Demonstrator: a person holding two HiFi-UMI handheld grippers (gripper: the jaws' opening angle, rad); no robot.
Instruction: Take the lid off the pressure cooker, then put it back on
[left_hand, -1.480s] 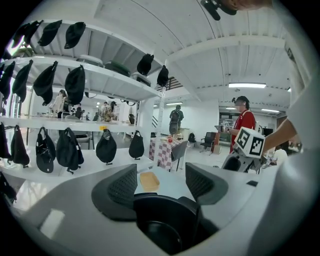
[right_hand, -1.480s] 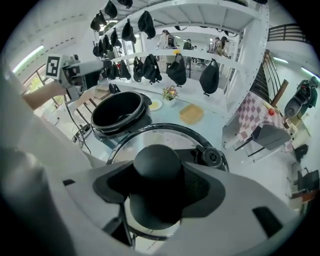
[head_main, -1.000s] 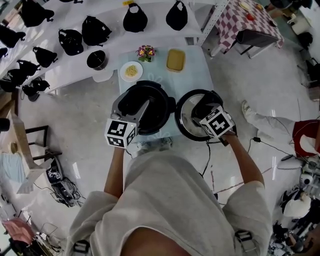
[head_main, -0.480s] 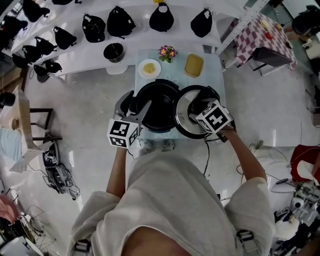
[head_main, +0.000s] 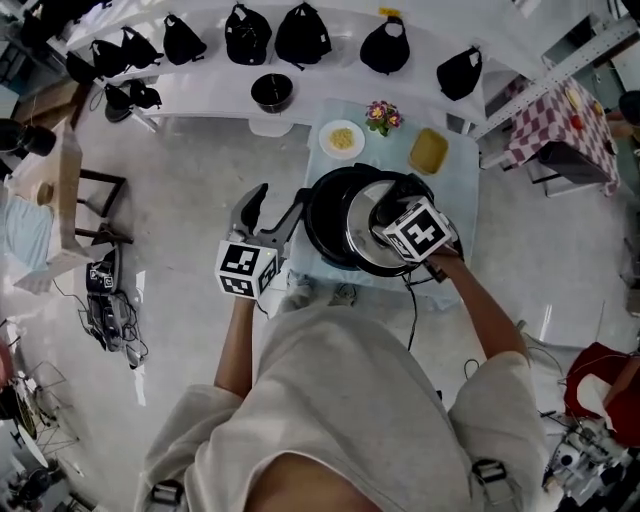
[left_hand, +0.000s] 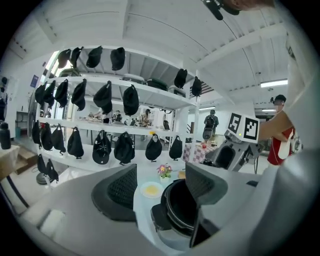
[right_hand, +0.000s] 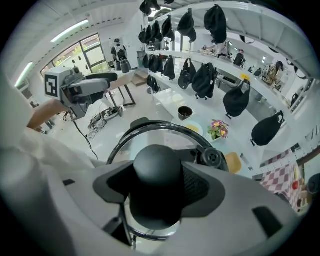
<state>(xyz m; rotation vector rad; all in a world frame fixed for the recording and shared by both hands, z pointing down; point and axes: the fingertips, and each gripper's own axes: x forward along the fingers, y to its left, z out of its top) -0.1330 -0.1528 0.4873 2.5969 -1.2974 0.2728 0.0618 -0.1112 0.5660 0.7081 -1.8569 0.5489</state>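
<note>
The black pressure cooker (head_main: 325, 215) stands open on a small pale-blue table (head_main: 456, 215). My right gripper (head_main: 398, 212) is shut on the black knob (right_hand: 157, 175) of the glass lid (head_main: 365, 238). The lid, with its metal rim (right_hand: 150, 127), hangs partly over the right side of the pot. My left gripper (head_main: 278, 202) is open and holds nothing, just off the cooker's left side. In the left gripper view the pot (left_hand: 181, 210) shows beyond the spread jaws of the left gripper (left_hand: 160, 186).
Behind the cooker on the table are a plate of yellow food (head_main: 342, 139), a small flower pot (head_main: 379, 116) and a yellow container (head_main: 428, 151). A white shelf with black bags (head_main: 250, 35) and a black bowl (head_main: 272, 92) lies beyond. A chair (head_main: 90, 205) stands at the left.
The right gripper has carried the lid leftward from beside the cooker to partly over it. The left gripper has drawn back leftward, off the pot.
</note>
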